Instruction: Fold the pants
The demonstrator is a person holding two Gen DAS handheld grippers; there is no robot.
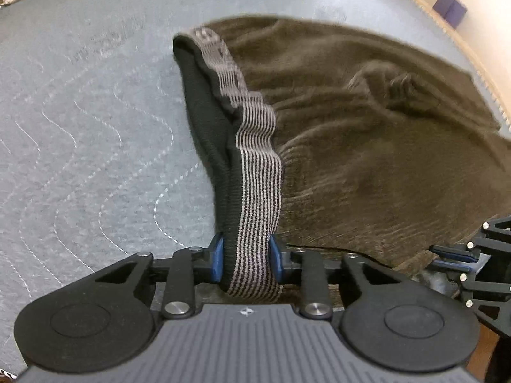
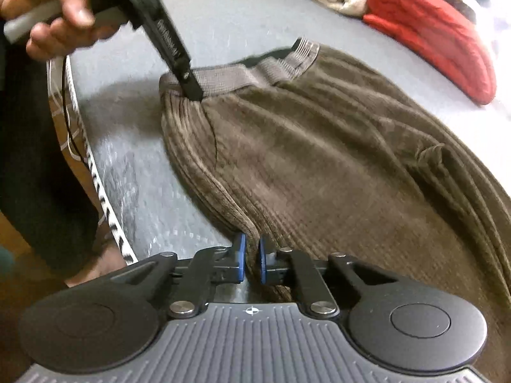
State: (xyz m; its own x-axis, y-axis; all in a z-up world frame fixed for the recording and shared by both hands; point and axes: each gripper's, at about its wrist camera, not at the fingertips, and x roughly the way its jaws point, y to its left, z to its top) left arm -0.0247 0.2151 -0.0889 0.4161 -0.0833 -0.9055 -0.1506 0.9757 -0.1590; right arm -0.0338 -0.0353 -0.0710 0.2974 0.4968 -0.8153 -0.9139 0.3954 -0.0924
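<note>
The brown corduroy pants (image 1: 367,146) lie spread on the grey quilted bed (image 1: 80,134), the waist toward ten o'clock and the body running toward four o'clock in the left wrist view; the left gripper (image 1: 246,260) has its jaws clenched on the striped elastic waistband (image 1: 258,172), which stands up between the blue pads; the right gripper (image 2: 252,261) has its jaws pinched on the corded side seam (image 2: 204,172) of the pants at six o'clock of its own view; a hand (image 2: 48,9) carries the left tool at eleven o'clock there.

Both grips look taken, so the lift and fold-over appears to be the step in hand.

Risks, as I judge them: the right pinch takes only a thin ridge of fabric near the seam, so a quick pull could slide it out of the jaws; the waistband is doubled in the left grip, and one layer may slip free and leave the fold crooked; uneven lifting would drag the wrinkled patch (image 2: 428,153) at three o'clock into a bunch; the red garment (image 2: 431,35) at one o'clock lies near enough to be caught by a wide swing.
</note>
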